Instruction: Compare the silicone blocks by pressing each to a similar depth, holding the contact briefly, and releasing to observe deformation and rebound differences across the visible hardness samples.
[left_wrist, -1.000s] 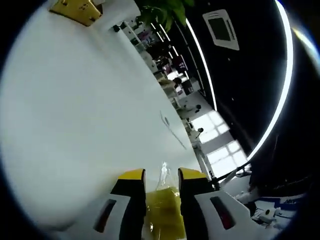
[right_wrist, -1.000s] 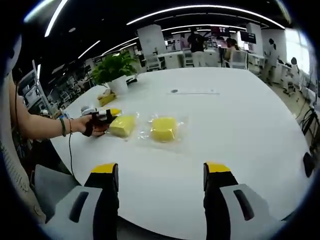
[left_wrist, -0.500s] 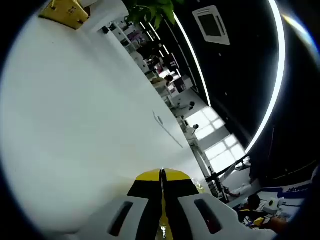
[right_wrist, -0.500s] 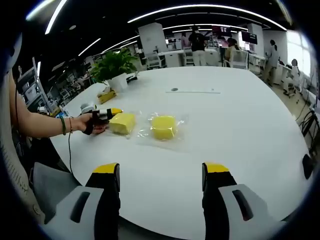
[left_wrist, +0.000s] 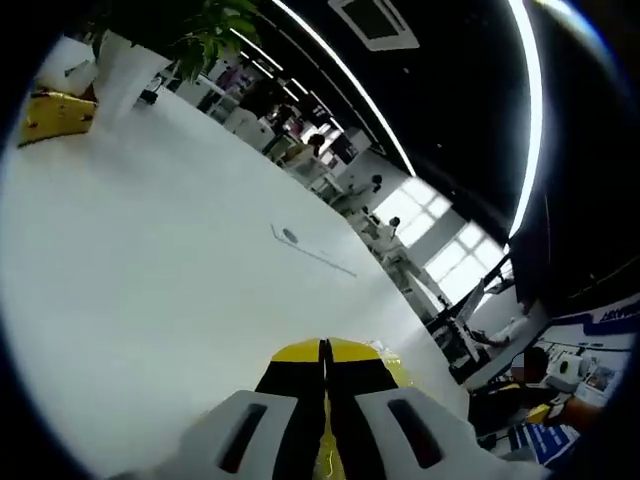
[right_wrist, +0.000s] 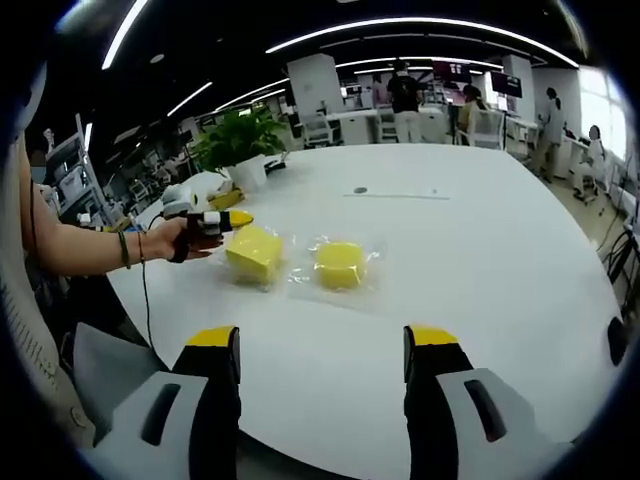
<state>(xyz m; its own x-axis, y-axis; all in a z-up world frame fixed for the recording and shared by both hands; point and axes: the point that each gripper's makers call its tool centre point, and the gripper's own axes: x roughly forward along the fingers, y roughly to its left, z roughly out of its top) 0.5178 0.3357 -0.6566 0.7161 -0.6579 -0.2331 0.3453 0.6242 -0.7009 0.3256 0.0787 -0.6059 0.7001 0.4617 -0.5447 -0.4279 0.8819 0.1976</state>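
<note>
Right gripper view | we see our right gripper (right_wrist: 322, 345) jaws spread above the white tabletop (right_wrist: 480, 260) | left gripper (right_wrist: 222, 220) jaws pressed together beside the bagged yellow silicone block (right_wrist: 253, 251) | second yellow silicone block in clear wrap (right_wrist: 339, 264) just beside it

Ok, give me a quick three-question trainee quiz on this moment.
1. True or false: the right gripper stands shut.
2. How many yellow blocks lie on the white table?
3. What stands beyond the blocks? A potted plant; B kettle; C laptop.
Key: 1 false, its jaws stand open. 2 two: left block, right block. 3 A.
</note>
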